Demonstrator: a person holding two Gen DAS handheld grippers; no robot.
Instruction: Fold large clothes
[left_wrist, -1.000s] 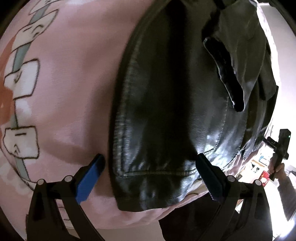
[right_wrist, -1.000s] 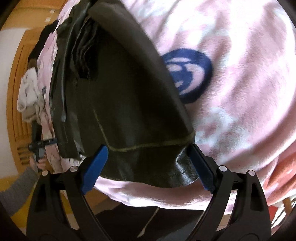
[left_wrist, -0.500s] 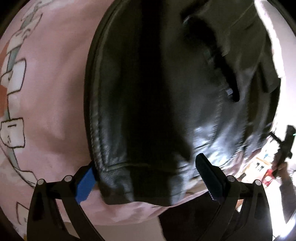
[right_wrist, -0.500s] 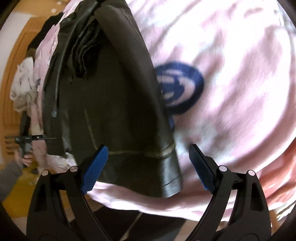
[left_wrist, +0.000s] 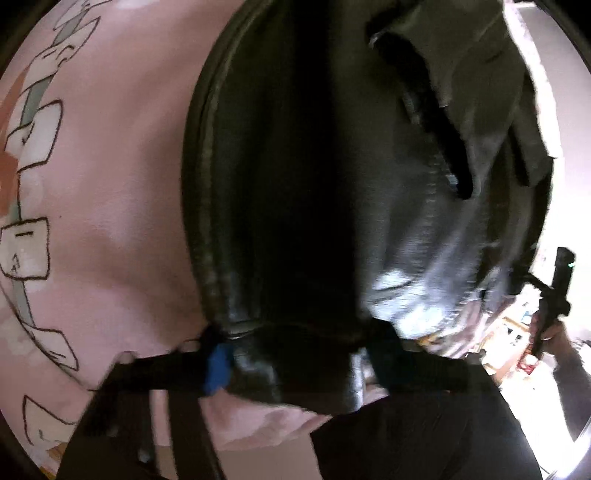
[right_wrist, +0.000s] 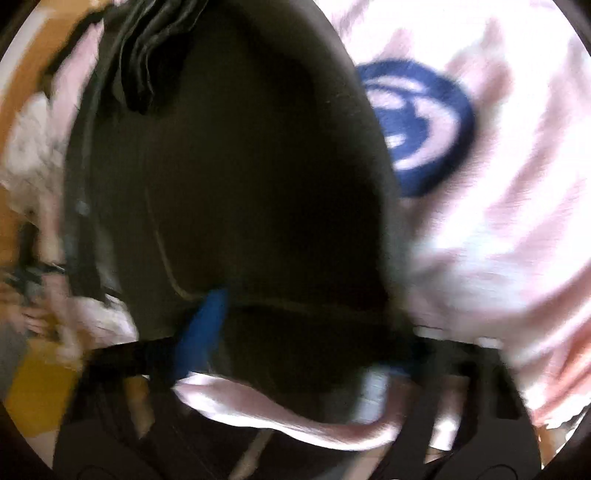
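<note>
Black leather jacket (left_wrist: 314, 192) lies flat on pink blanket (left_wrist: 110, 192) with cartoon print; left gripper (left_wrist: 299, 363) at near hem, jaws closed in on bunched hem edge, blue pad pressing leather; right gripper (right_wrist: 295, 332) at other hem corner (right_wrist: 288, 325), picture blurred, jaws narrowed around leather, grip itself cannot tell.

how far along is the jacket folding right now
Early stage. Done: the black leather jacket lies spread on the pink blanket. In hand: the left gripper and right gripper are each closing around the near hem, though blur hides whether they are fully clamped. Left: no fold is visible yet, so lifting and folding remain.
</note>
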